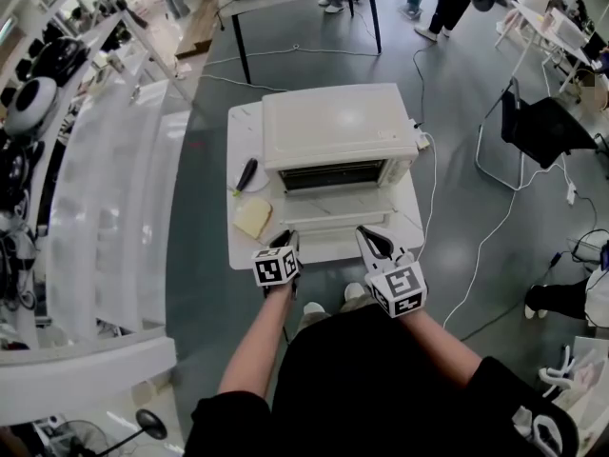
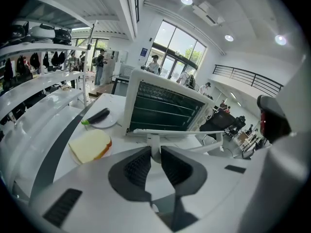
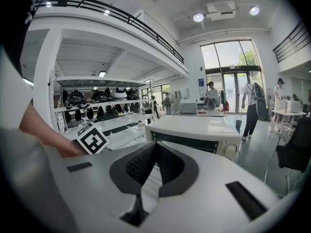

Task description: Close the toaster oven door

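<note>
Head view, toaster oven: the toaster oven (image 1: 338, 127) sits at the middle of the white surface (image 1: 242, 136), front facing near.
Head view, door: the door (image 1: 328, 219) is folded down flat toward the near edge.
Head view, grippers: the left hand-held gripper (image 1: 285, 243) is at the door's near left corner; the right hand-held gripper (image 1: 373, 241) is at its near right.
Head view, left side: a bread slice (image 1: 252, 217), with a plate (image 1: 255, 181) farther back.
Left gripper view, left hand-held gripper: the left hand-held gripper (image 2: 155, 152) is clamped on the white post of the door handle (image 2: 180, 132).
Left gripper view, oven: cavity open, racks visible (image 2: 165, 108).
Left gripper view, left: the bread slice (image 2: 90, 145) lies near; the plate (image 2: 112, 123) lies beyond.
Right gripper view, right hand-held gripper: the jaws of the right hand-held gripper (image 3: 153, 152) are pressed together at the tips, with nothing between.
Right gripper view, beyond: the toaster oven (image 3: 194, 130) is ahead; the marker cube (image 3: 92, 139) is at left.
</note>
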A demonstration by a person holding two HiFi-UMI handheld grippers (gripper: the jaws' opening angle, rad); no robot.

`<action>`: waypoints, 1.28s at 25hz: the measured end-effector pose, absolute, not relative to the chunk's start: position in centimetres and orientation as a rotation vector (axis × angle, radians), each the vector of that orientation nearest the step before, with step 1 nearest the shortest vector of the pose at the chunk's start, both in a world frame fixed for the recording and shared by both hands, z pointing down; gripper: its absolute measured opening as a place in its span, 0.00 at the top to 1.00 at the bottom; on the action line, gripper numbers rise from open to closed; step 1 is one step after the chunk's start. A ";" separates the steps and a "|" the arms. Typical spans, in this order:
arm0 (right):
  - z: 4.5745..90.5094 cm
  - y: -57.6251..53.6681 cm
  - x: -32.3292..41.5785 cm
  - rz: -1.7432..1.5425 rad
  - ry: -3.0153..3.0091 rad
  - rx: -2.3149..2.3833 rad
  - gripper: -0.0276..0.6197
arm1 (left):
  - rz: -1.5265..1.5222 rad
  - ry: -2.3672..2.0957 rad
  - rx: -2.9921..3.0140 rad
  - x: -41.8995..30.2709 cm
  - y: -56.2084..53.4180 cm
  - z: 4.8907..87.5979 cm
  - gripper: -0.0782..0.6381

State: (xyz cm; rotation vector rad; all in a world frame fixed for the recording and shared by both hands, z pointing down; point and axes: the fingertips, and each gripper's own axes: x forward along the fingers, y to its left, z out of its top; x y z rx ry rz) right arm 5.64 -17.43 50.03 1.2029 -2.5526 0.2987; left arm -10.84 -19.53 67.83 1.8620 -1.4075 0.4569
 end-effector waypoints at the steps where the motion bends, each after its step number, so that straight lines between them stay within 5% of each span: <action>1: 50.0 -17.5 5.5 0.299 -2.554 1.200 0.92 | 0.450 -1.412 1.858 -10.9 -19.7 67.6 0.78; 32: 49.6 -21.0 4.9 0.267 -2.567 1.206 0.92 | 0.316 -1.475 1.886 -11.6 -25.7 62.9 0.79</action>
